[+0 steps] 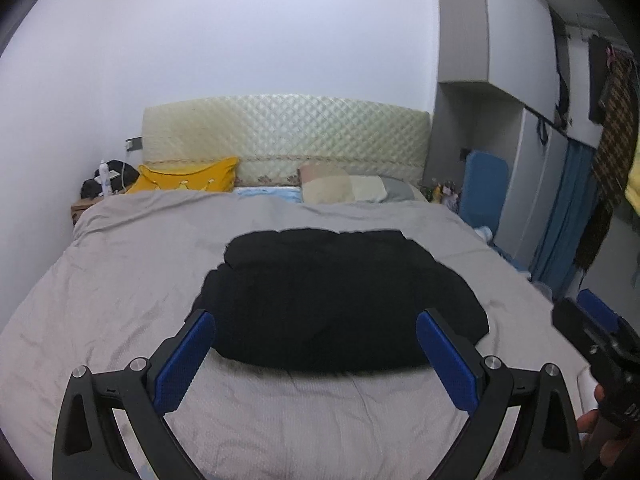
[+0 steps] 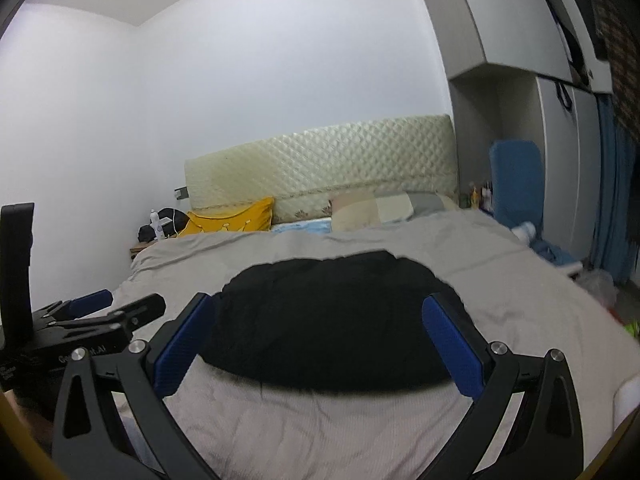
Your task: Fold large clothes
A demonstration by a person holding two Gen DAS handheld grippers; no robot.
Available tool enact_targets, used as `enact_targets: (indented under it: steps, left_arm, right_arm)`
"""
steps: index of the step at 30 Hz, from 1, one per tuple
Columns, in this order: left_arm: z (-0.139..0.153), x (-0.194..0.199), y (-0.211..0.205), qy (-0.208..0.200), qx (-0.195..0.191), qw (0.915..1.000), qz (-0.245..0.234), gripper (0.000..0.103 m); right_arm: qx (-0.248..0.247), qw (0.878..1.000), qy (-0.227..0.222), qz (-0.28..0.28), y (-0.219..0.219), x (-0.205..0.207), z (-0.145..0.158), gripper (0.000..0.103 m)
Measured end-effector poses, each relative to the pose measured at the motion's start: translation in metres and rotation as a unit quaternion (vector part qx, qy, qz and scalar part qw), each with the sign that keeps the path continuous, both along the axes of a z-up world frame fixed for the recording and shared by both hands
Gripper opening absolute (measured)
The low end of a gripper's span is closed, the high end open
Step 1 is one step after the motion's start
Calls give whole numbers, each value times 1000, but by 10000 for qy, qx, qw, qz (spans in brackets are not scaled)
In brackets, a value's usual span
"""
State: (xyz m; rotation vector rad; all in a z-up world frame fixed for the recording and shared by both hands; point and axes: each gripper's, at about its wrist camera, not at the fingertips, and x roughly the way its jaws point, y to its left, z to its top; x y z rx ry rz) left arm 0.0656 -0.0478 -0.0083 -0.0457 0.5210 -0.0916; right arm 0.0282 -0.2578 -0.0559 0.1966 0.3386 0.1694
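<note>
Left hand-held gripper point(image 1: 316, 354) gapes above black garment point(image 1: 332, 300), lying crosswise on bed point(image 1: 120, 280).

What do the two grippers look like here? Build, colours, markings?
Both match: the left gripper and right gripper have black angular linkage arms with triangular cutouts, silver round pivot bolts, and fingers faced with blue textured pads. Partly hidden white lettering marks the left gripper's body in the right wrist view. No cables or sleeves visible.
</note>
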Motion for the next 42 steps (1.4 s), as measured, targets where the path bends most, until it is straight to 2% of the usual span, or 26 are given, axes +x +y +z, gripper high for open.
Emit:
enact_targets:
  steps: [5, 13, 26, 42]
  left_arm:
    - [-17, -2, -6, 122, 79, 9999, 43, 102]
    - [-39, 0, -3, 319, 196, 9991, 203, 102]
    - [-39, -3, -5, 304, 205, 9991, 189, 102]
    - [-40, -1, -6, 331, 239, 9990, 163, 102]
  right_arm:
    - [-266, 9995, 142, -98, 0, -1, -20, 103]
    - [-193, 9989, 402, -130, -16, 2, -42, 103]
    - [-303, 9980, 547, -95, -18, -3, -56, 103]
    - [-341, 9979, 524, -148, -19, -2, -56, 103]
